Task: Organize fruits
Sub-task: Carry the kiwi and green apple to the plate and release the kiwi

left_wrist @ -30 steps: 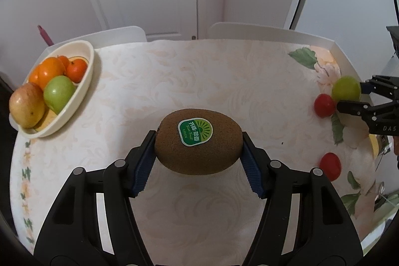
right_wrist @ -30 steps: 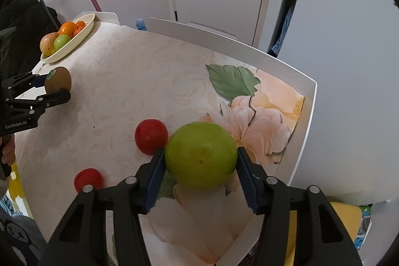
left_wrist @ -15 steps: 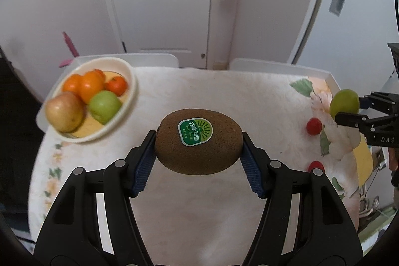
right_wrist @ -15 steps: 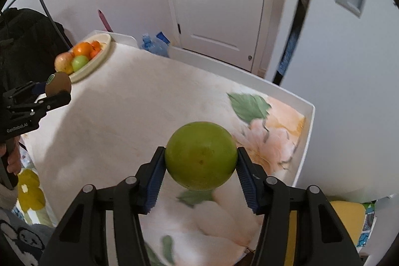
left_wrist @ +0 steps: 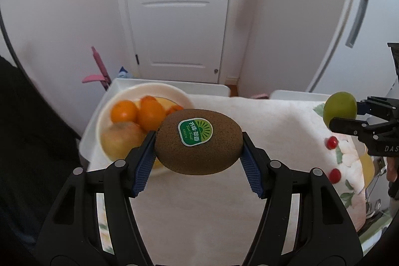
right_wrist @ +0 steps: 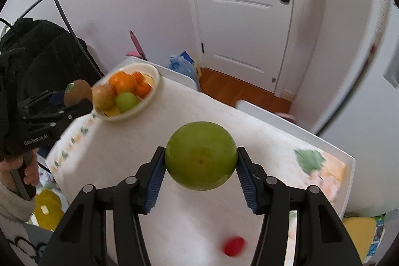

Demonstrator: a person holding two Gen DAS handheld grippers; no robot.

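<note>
The left gripper [left_wrist: 198, 153] is clamping a stickered kiwi [left_wrist: 198, 141] and the right gripper [right_wrist: 200, 166] is clamping a green apple [right_wrist: 201, 155], both carried above the table [left_wrist: 261, 121]. Two small red fruits [left_wrist: 331, 142] are lying loose on the cloth, outstanding. Farther off, the bowl [right_wrist: 150, 97] is holding oranges [right_wrist: 124, 82] and apples, already sorted.
</note>
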